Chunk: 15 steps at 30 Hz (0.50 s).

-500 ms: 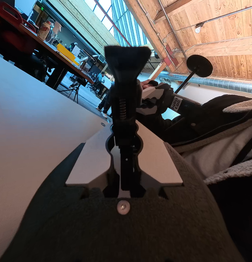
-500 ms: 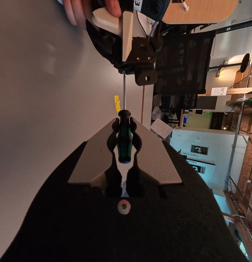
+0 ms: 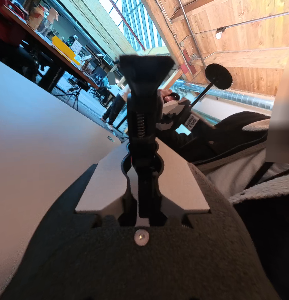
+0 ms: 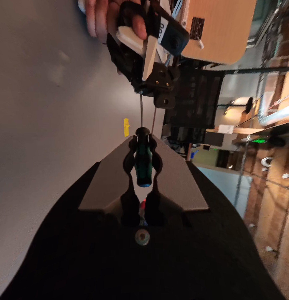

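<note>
Right wrist view: right tool clamps screwdriver, shaft pointing forward.

The left gripper now sits tilted, its camera swung into view; the screwdriver tip stays at its black part.

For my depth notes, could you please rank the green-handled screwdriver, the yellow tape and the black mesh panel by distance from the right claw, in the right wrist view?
1. Green-handled screwdriver: clamped in the right claw.
2. Yellow tape: just ahead, left, on the grey surface.
3. Black mesh panel: farthest, ahead to the right.
</note>
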Motion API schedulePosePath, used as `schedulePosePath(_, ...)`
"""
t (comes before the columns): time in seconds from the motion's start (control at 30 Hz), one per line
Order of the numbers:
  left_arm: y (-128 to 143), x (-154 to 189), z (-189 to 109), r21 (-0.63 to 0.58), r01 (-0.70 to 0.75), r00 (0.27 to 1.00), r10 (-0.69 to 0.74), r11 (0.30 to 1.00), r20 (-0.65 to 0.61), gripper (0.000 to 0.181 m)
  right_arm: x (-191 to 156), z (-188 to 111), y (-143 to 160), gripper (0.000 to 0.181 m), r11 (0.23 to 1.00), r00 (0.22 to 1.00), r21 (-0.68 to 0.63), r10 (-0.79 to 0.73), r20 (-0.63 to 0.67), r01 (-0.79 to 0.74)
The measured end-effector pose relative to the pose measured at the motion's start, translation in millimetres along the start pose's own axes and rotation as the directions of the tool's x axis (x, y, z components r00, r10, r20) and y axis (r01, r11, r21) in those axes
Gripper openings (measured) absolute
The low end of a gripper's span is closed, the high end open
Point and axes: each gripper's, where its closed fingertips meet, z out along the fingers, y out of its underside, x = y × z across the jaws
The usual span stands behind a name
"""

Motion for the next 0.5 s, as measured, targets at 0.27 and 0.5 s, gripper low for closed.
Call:
schedulePosePath(0.27, 0, 2, -4, -0.002, 0.163, 0.984, -0.163, 0.987, -0.067, 0.022, 0, 0, -10, 0.013, 0.94, 0.936, 0.034, -0.334, -0.115, 0.339)
schedulePosePath(0.5, 6, 3, -4, -0.045, 0.225, 0.97, -0.228, 0.973, -0.079, 0.022, -3, 0, -12, 0.012, 0.866, 0.856, 0.018, -0.49, -0.166, 0.5)
